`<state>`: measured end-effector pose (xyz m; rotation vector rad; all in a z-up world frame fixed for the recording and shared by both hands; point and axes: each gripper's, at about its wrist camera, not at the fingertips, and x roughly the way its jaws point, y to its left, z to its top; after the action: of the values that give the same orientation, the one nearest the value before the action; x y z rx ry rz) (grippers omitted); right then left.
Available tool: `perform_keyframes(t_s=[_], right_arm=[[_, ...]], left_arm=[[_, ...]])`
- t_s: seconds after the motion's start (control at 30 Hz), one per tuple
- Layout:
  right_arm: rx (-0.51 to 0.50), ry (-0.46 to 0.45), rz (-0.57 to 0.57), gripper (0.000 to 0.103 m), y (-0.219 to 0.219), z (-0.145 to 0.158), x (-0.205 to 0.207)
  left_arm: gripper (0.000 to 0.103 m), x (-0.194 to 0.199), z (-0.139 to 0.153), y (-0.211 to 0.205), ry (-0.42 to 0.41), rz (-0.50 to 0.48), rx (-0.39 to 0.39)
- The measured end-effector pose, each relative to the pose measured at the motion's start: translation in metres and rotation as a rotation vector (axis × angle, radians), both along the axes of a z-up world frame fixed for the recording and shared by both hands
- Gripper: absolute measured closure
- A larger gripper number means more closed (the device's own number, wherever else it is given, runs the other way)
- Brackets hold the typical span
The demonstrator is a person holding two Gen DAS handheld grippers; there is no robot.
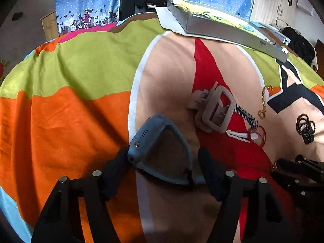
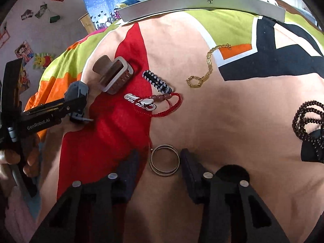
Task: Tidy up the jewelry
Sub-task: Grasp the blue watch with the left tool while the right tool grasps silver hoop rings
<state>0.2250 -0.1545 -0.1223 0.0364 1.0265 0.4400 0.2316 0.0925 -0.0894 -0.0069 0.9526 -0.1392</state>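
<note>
My left gripper [image 1: 163, 158] is shut on a blue-grey smartwatch [image 1: 160, 147], held just above the colourful bedspread [image 1: 70, 101]. In the right wrist view, my right gripper [image 2: 160, 155] is open and low over the cloth. Its fingers straddle a pair of thin metal bangles [image 2: 164, 160] lying flat. Beyond them lie a red cord bracelet [image 2: 174, 104] with beads, a white clip [image 2: 141, 102], a striped hair clip [image 2: 157, 82], a grey claw clip [image 2: 114, 75], a gold chain [image 2: 208, 64] and a dark bead bracelet [image 2: 307, 119].
A long silver box [image 2: 202, 3] lies along the far edge of the bedspread, with papers on it. A hand [image 2: 12, 158] holds the left gripper's handle at the left. Blue curtains [image 1: 87, 4] and a wall with stickers stand behind.
</note>
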Motion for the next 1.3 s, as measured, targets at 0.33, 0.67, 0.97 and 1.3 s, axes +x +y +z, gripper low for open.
perform_keyframes(t_s=[0.33,0.67,0.97,1.3], right_arm=[[0.037,-0.008,-0.01,0.074,-0.006,0.003,-0.009],[0.067,-0.03,0.002,0.075,-0.008,0.009,-0.021],[0.092,-0.051,0.017,0.075,-0.016,0.016,-0.036],[0.134,-0.069,0.019,0.075,-0.029,0.022,-0.051]], left_arm=[[0.069,-0.003,0.001,-0.005,-0.004,-0.014,0.002],[0.083,-0.016,0.006,-0.029,-0.043,-0.081,0.058],[0.083,-0.031,0.013,-0.043,-0.051,-0.109,0.045],[0.084,-0.056,0.034,-0.046,-0.042,-0.091,-0.051]])
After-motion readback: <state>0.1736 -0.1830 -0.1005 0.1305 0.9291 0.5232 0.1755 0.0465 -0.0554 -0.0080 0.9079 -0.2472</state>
